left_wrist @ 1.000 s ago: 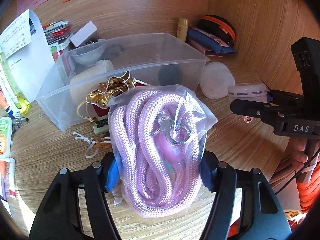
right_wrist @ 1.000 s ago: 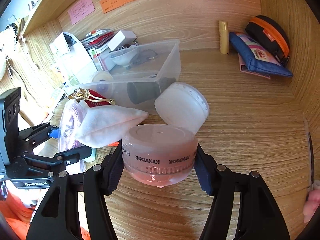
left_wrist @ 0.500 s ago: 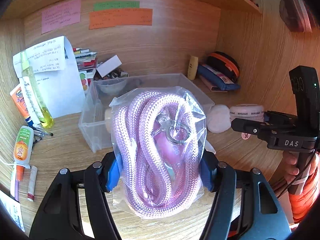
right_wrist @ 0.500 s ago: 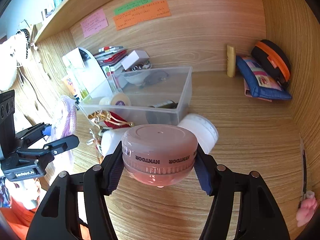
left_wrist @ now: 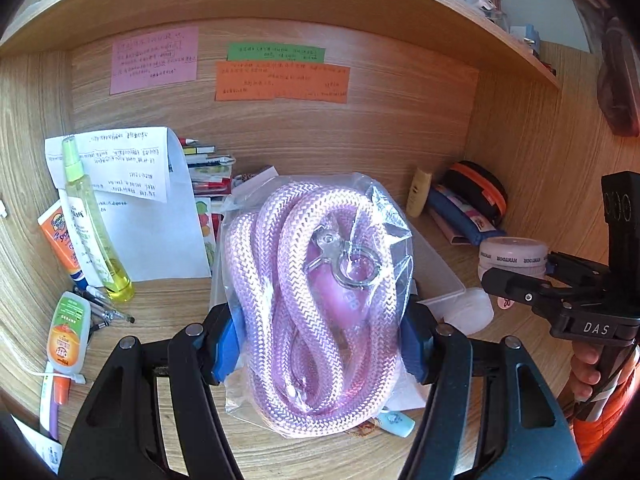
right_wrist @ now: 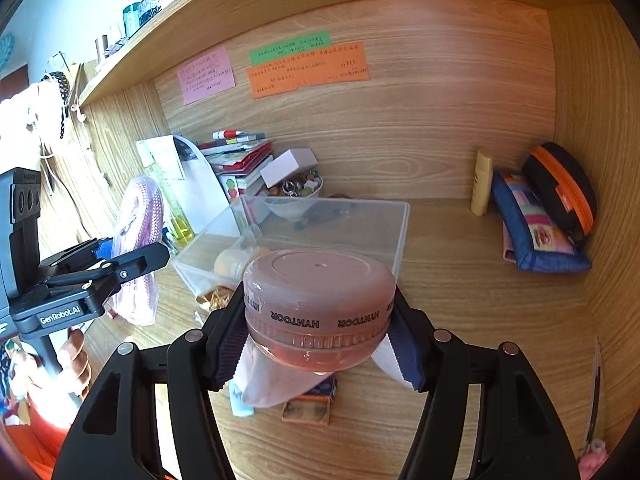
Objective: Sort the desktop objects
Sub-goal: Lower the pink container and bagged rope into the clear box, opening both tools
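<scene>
Left wrist view: both hand-held grippers now carry their loads higher above the desk than a second ago.

Left hand-held gripper (left_wrist: 320, 340) pinches the bagged pink rope (left_wrist: 316, 308) between its blue pads (left_wrist: 228, 344); a second ago the clear bin (right_wrist: 320, 220) filled the view behind the bag, and now the back wall with its sticky notes (left_wrist: 280, 80) does. To the right, the right hand-held gripper (right_wrist: 318, 340) pinches the round pink jar (right_wrist: 318, 300), held above the desk (right_wrist: 480, 300) in front of the bin's near wall. Both items look picked and ready to be dropped into the bin or elsewhere. The rope is a thick braided coil with a metal clasp (left_wrist: 344, 260), sealed in a crinkled clear bag; the jar is translucent and squat, with lettering round its rim.
</scene>
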`<state>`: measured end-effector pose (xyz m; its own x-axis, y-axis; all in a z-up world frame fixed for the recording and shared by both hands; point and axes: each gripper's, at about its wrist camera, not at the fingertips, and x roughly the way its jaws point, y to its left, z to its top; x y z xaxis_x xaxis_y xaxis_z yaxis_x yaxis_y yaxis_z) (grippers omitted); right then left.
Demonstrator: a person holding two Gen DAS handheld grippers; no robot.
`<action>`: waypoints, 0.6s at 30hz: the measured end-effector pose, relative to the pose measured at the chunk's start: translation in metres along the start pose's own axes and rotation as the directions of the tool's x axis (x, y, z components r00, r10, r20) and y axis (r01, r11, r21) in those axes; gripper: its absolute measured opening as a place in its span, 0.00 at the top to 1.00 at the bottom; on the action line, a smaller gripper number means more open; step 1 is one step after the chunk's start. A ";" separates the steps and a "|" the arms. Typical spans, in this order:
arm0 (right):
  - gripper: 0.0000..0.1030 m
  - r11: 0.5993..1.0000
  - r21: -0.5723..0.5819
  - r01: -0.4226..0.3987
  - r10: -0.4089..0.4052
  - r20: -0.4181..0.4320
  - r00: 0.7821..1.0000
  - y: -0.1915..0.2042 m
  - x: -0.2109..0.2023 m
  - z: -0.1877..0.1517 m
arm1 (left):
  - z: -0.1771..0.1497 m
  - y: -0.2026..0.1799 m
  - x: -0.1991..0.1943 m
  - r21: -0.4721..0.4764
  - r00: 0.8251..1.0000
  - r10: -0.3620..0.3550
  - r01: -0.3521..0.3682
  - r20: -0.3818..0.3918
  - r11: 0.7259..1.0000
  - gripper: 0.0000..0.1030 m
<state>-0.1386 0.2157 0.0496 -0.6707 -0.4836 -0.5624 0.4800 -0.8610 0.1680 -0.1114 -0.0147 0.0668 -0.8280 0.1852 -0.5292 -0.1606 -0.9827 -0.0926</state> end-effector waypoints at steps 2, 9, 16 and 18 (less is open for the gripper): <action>0.42 1.000 -0.011 0.001 -0.001 0.003 1.000 0.002 0.005 0.006 | 0.007 0.003 0.003 -0.001 1.000 0.004 -0.004 0.008 1.000 0.38; 0.42 1.000 -0.017 0.002 -0.002 0.006 1.000 0.009 0.026 0.026 | 0.025 0.017 0.020 -0.022 1.000 0.006 -0.006 0.017 1.000 0.38; 0.42 1.000 -0.023 0.015 -0.015 -0.012 1.000 0.010 0.050 0.041 | 0.033 0.025 0.045 -0.028 1.000 0.003 -0.003 -0.007 1.000 0.38; 0.42 1.000 -0.025 0.018 -0.019 -0.022 1.000 0.009 0.058 0.044 | 0.034 0.027 0.053 -0.031 1.000 -0.001 0.000 -0.019 1.000 0.38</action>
<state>-0.1976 0.1734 0.0539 -0.6672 -0.4637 -0.5829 0.4816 -0.8656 0.1373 -0.1777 -0.0317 0.0651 -0.8177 0.1857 -0.5449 -0.1439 -0.9824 -0.1190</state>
